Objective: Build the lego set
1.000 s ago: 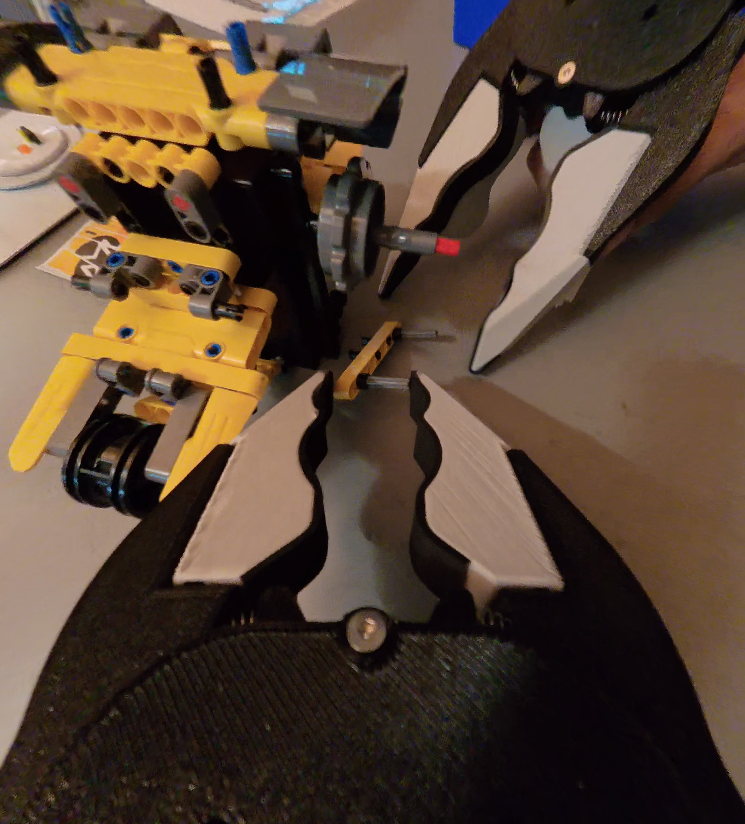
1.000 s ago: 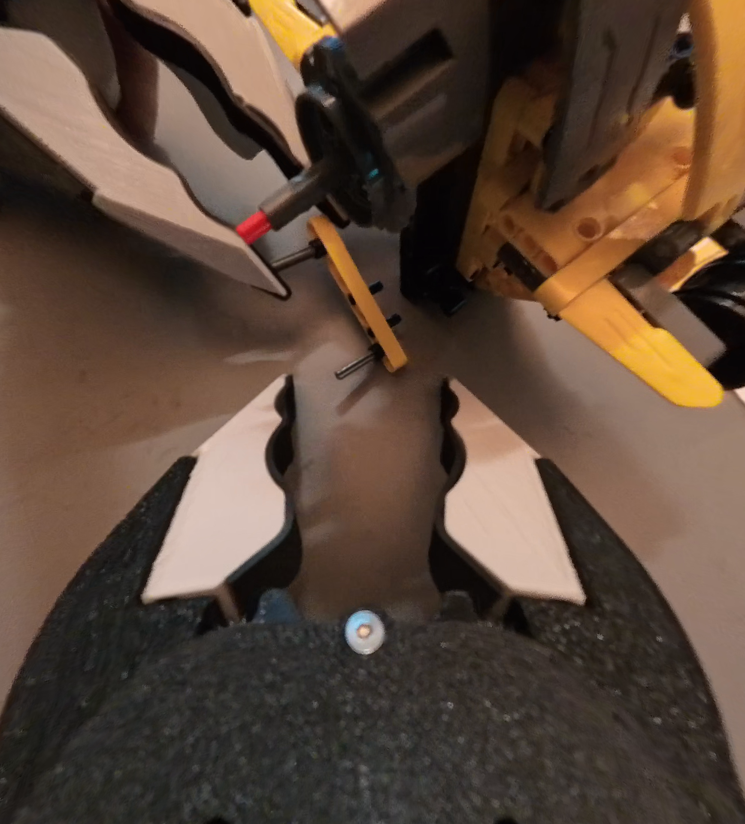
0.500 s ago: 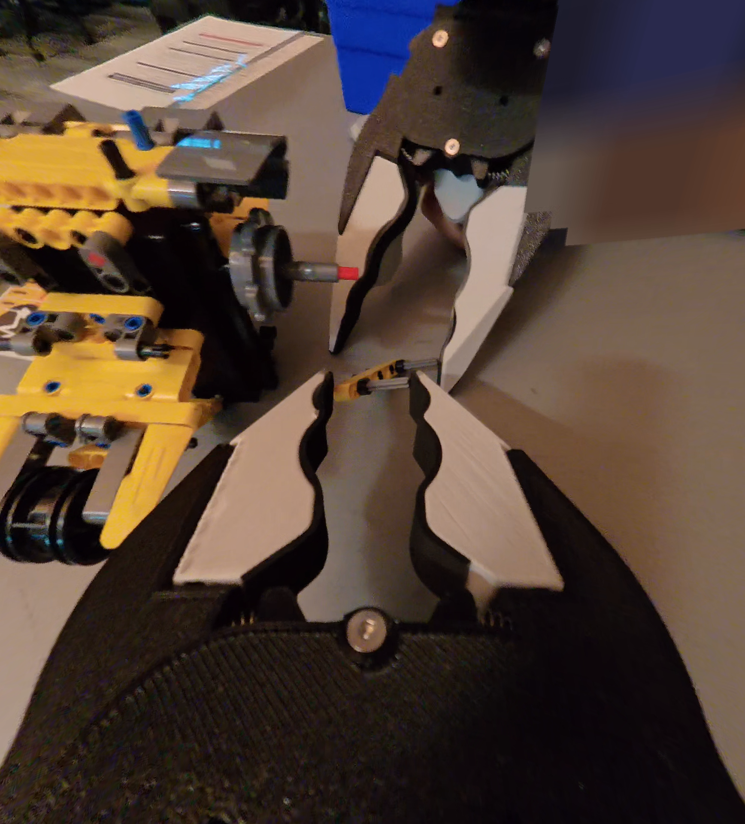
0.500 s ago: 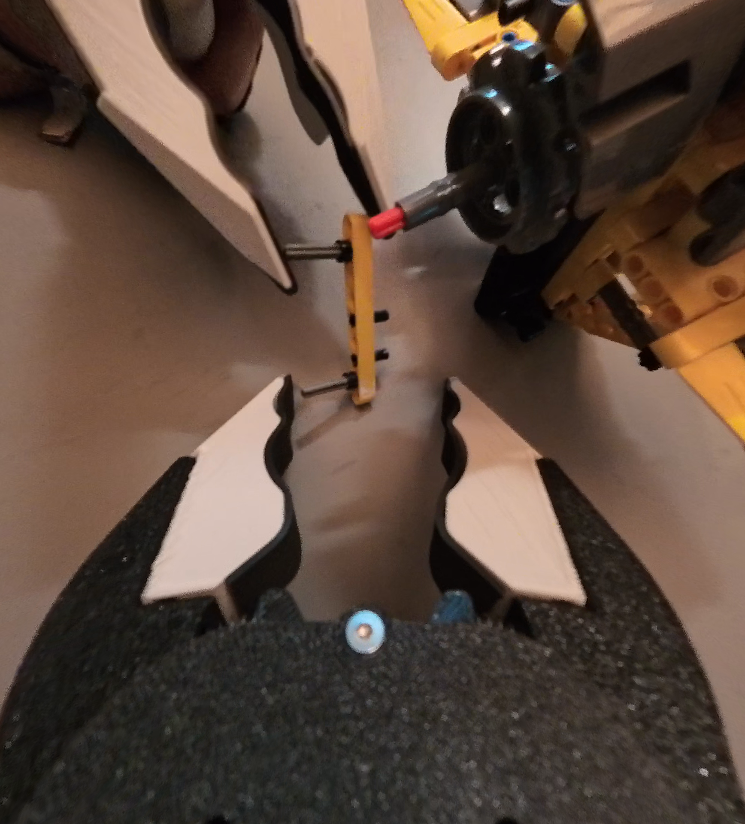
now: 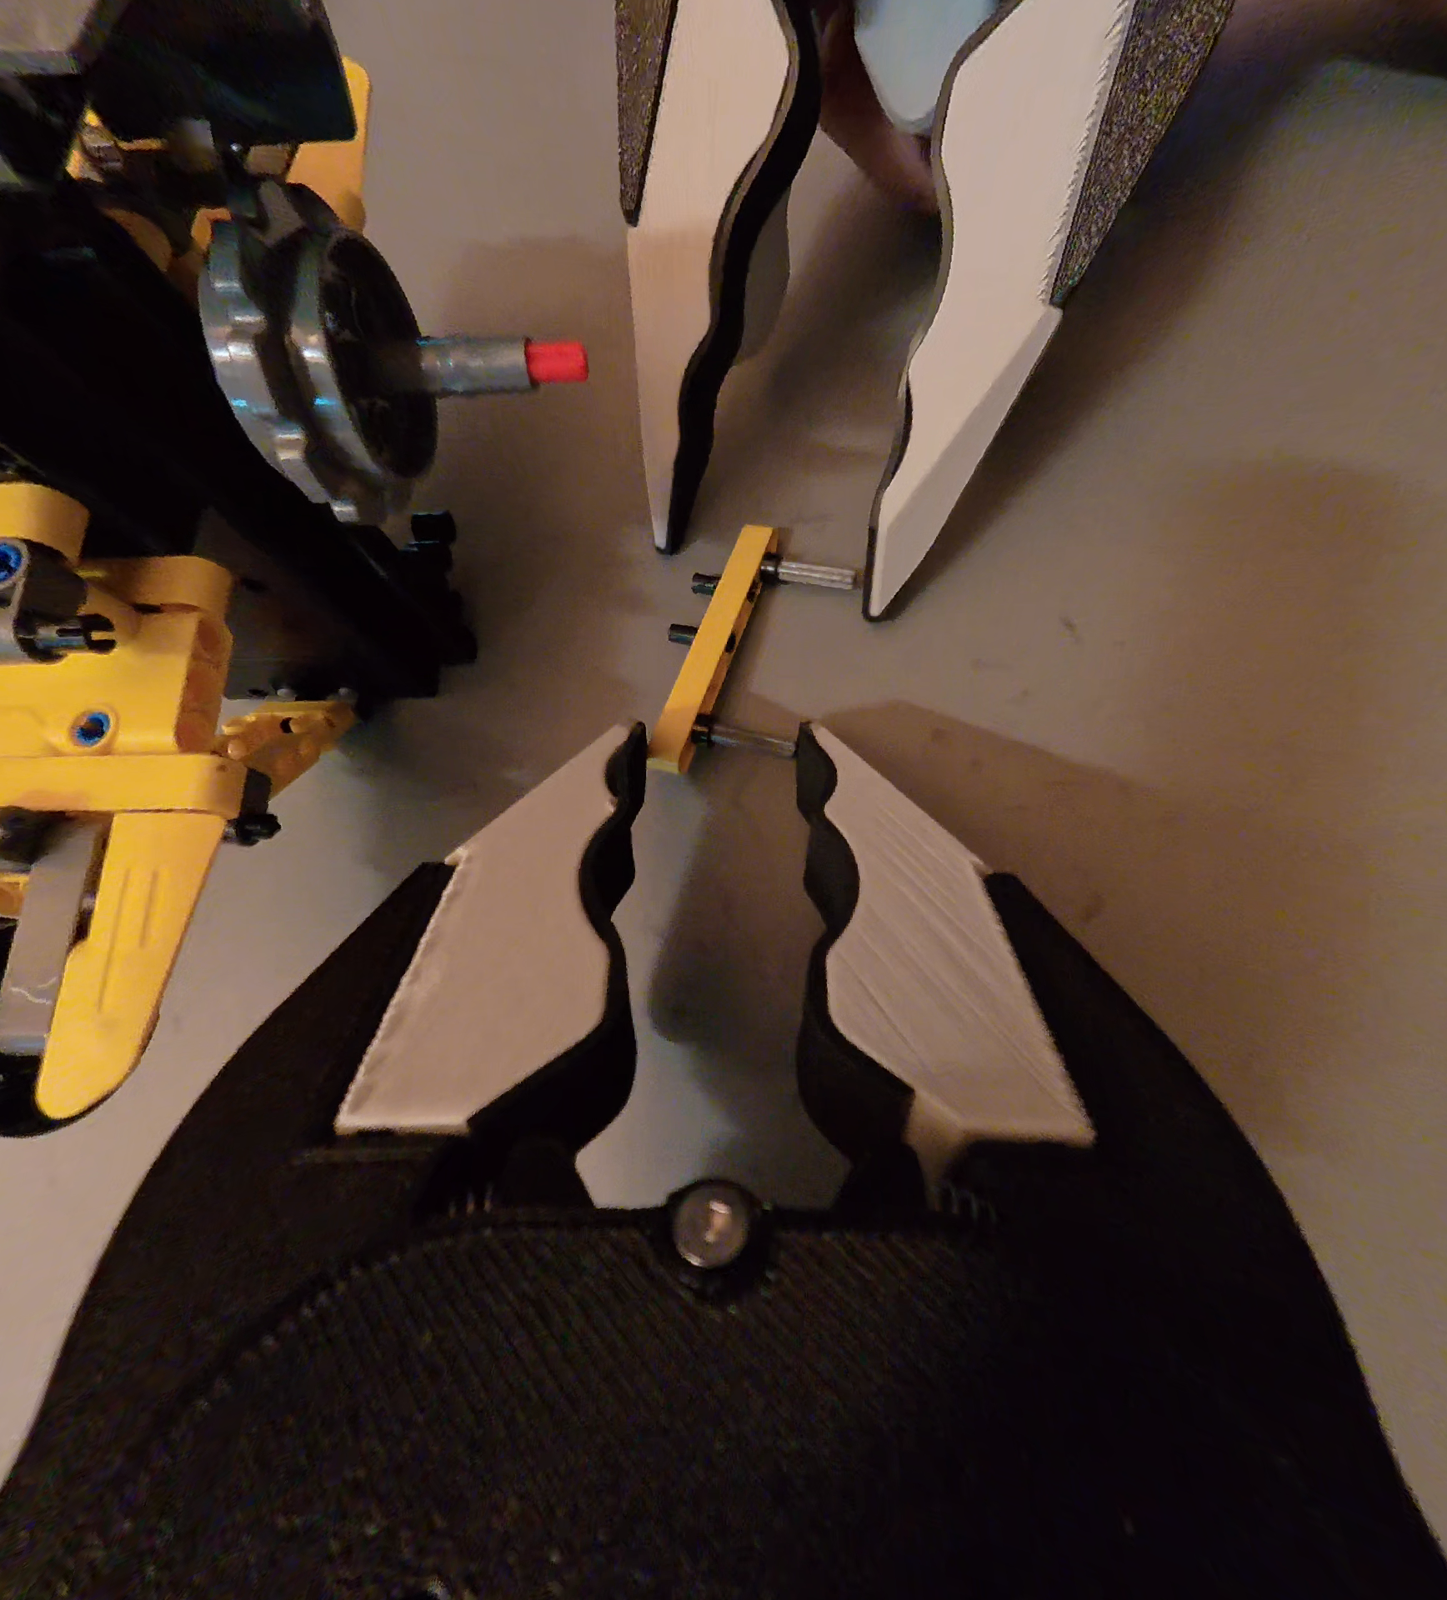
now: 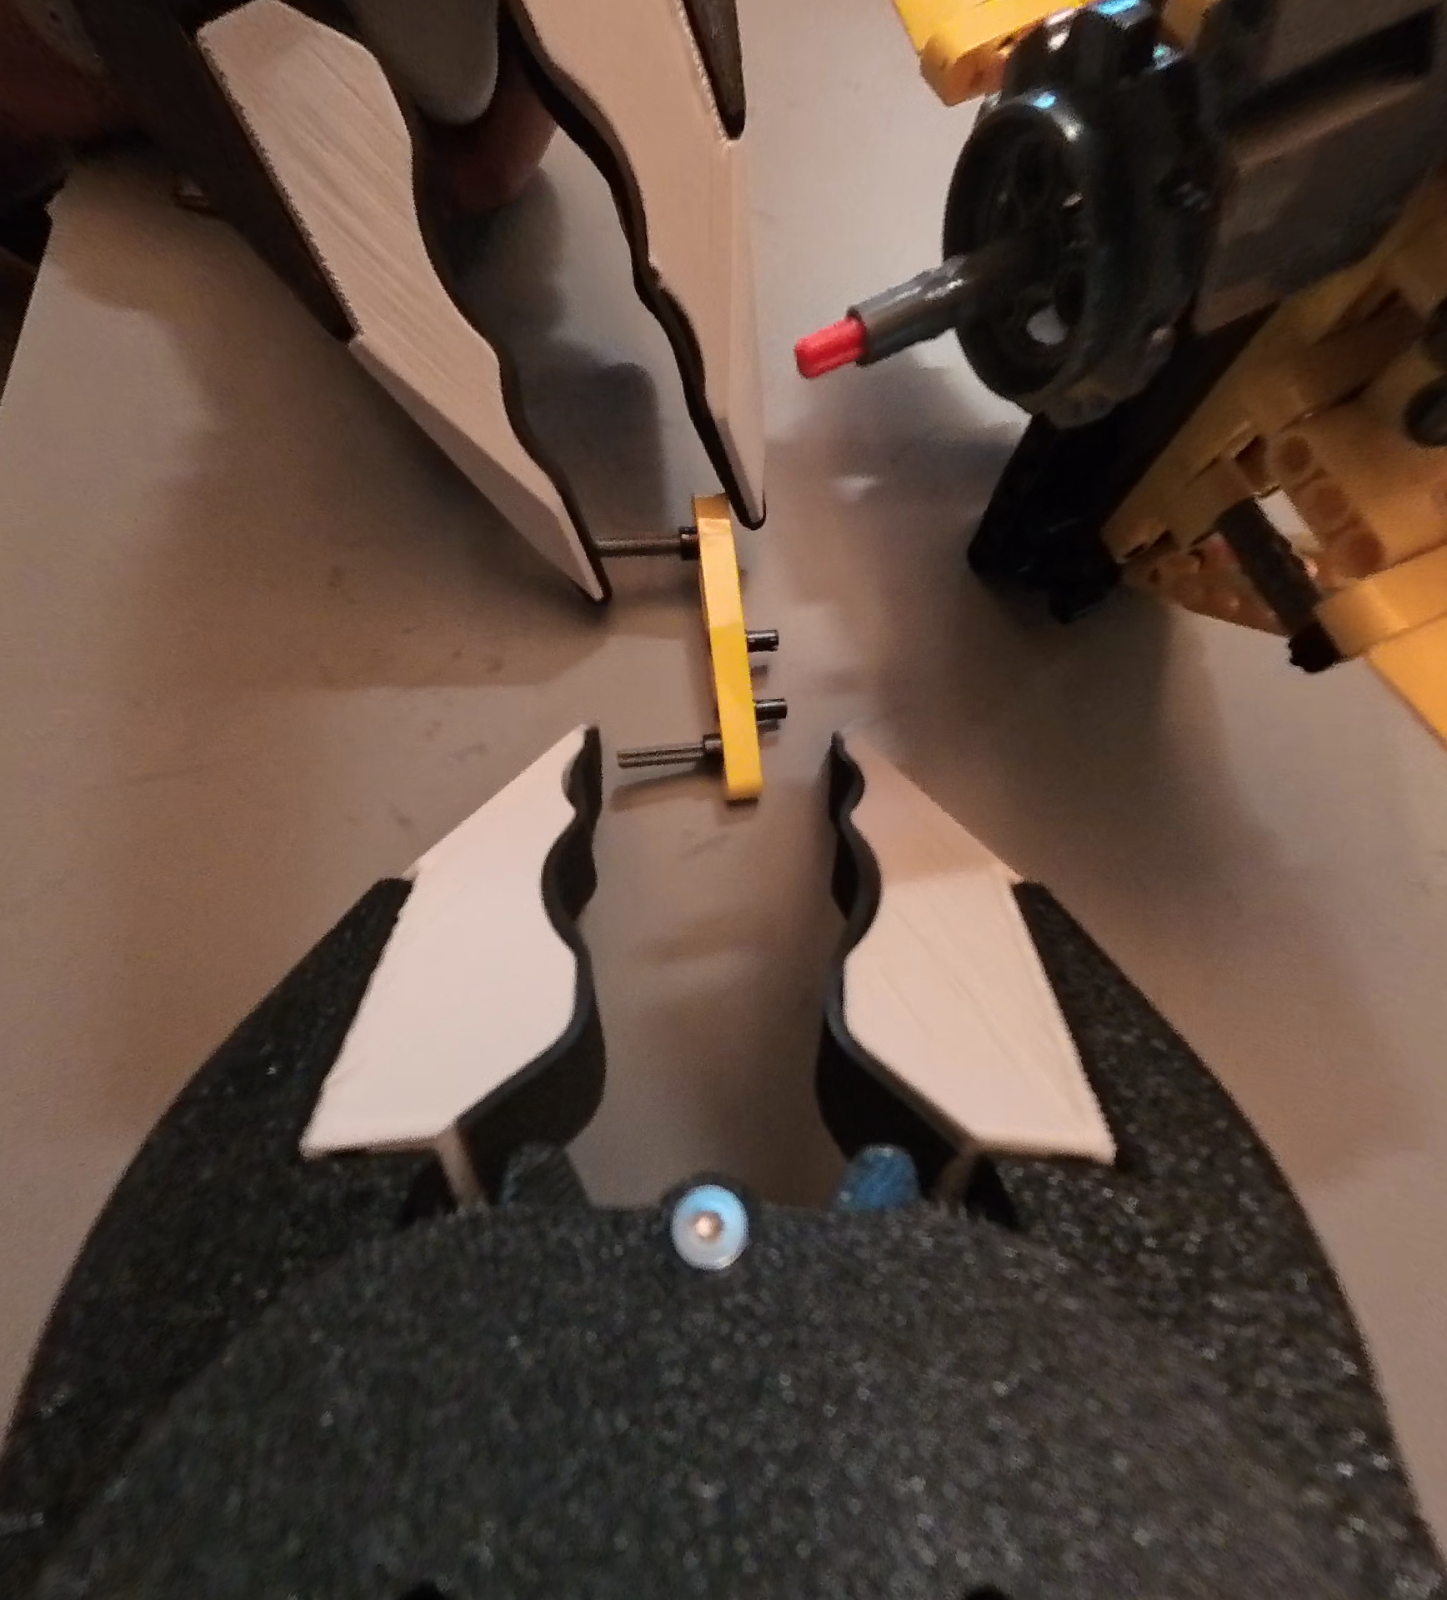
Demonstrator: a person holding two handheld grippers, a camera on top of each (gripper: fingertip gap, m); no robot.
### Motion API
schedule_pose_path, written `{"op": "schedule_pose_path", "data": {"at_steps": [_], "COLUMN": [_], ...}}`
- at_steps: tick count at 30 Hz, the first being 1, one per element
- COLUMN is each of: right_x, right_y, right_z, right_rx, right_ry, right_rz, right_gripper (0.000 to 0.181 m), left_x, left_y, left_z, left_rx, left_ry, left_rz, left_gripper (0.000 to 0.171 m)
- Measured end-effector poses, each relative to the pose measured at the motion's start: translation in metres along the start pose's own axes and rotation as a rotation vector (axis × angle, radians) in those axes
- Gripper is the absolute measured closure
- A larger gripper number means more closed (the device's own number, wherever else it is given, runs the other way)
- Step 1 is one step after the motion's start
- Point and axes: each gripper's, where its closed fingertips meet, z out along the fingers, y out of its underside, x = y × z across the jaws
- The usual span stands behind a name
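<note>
A small yellow beam point(image 5: 716, 658) with black pins and two thin grey axles lies on the grey table point(image 5: 1179, 693). My left gripper point(image 5: 720, 736) is open, and its tips straddle the beam's near end and that end's axle. My right gripper point(image 5: 770, 578) faces it, open, with its tips on either side of the beam's far end. In the right wrist view the beam point(image 6: 724, 658) lies between my right gripper point(image 6: 713, 740) and my left gripper point(image 6: 672, 556). Whether any fingertip touches the beam is unclear.
A yellow and black brick-built vehicle model point(image 5: 96, 693) stands to the left. Its grey hub point(image 5: 313, 364) carries an axle with a red tip point(image 5: 555, 362) pointing toward the grippers. The model also shows at the upper right of the right wrist view point(image 6: 1222, 433). The grippers' ends are close to 5 centimeters from one another.
Both grippers have moved in toward the beam from opposite ends and now straddle it. The beam has shifted away from the model. Neither gripper's opening has visibly changed.
</note>
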Motion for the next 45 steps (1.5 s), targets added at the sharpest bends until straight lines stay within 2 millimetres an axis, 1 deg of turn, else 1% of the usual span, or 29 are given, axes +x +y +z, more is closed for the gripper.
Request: {"op": "schedule_pose_path", "data": {"at_steps": [2,3,7,10,14,16,17,18,23,26,28,29,32,35,38,41,45], "right_x": [0.000,0.000,0.000,0.002,0.004,0.005,0.006,0.007,0.020,0.034,0.046,0.051,0.054,0.052,0.051,0.051,0.049], "right_y": [0.000,0.001,0.002,0.002,0.002,0.002,0.002,0.001,-0.002,-0.004,-0.006,-0.007,-0.012,-0.013,-0.010,-0.010,-0.009], "right_z": [0.000,0.000,-0.001,-0.001,0.000,0.000,0.000,0.000,0.002,0.001,0.002,0.002,0.003,0.003,0.004,0.003,0.003], "right_rx": [-0.002,-0.004,-0.015,-0.026,-0.039,-0.046,-0.049,-0.048,-0.010,-0.006,-0.007,-0.007,0.015,0.019,0.000,0.002,0.006], "right_ry": [-0.002,-0.001,0.013,0.038,0.063,0.075,0.078,0.082,0.121,0.178,0.230,0.253,0.242,0.239,0.251,0.246,0.221], "right_rz": [0.000,-0.002,-0.004,-0.011,-0.014,-0.012,-0.017,-0.021,-0.005,-0.018,-0.033,-0.038,-0.038,-0.040,-0.057,-0.055,-0.035], "right_gripper": [0.129,0.129,0.131,0.135,0.136,0.140,0.146,0.149,0.148,0.148,0.148,0.156,0.165,0.161,0.149,0.141,0.138], "left_x": [-0.001,-0.001,0.000,0.002,0.001,-0.002,-0.003,-0.005,-0.019,-0.033,-0.038,-0.039,-0.040,-0.041,-0.043,-0.045,-0.045], "left_y": [0.000,0.001,0.006,0.006,0.006,0.006,0.006,0.005,-0.001,-0.007,-0.006,-0.003,-0.003,-0.002,-0.003,-0.007,-0.012], "left_z": [0.000,0.000,0.002,0.001,0.002,0.002,0.002,0.002,0.003,0.004,0.008,0.010,0.010,0.010,0.008,0.003,-0.001], "left_rx": [0.000,-0.005,-0.035,-0.035,-0.036,-0.037,-0.036,-0.033,-0.010,-0.012,-0.045,-0.070,-0.077,-0.077,-0.062,-0.026,0.018], "left_ry": [0.001,0.004,0.012,0.021,0.017,-0.004,-0.010,-0.025,-0.096,-0.178,-0.210,-0.223,-0.250,-0.249,-0.258,-0.263,-0.251], "left_rz": [-0.010,-0.014,-0.015,-0.010,-0.011,-0.010,-0.007,-0.006,-0.018,-0.005,0.012,0.021,0.044,0.038,0.034,0.019,-0.004], "left_gripper": [0.133,0.133,0.135,0.140,0.140,0.140,0.140,0.140,0.141,0.142,0.141,0.141,0.140,0.140,0.140,0.141,0.141]}}
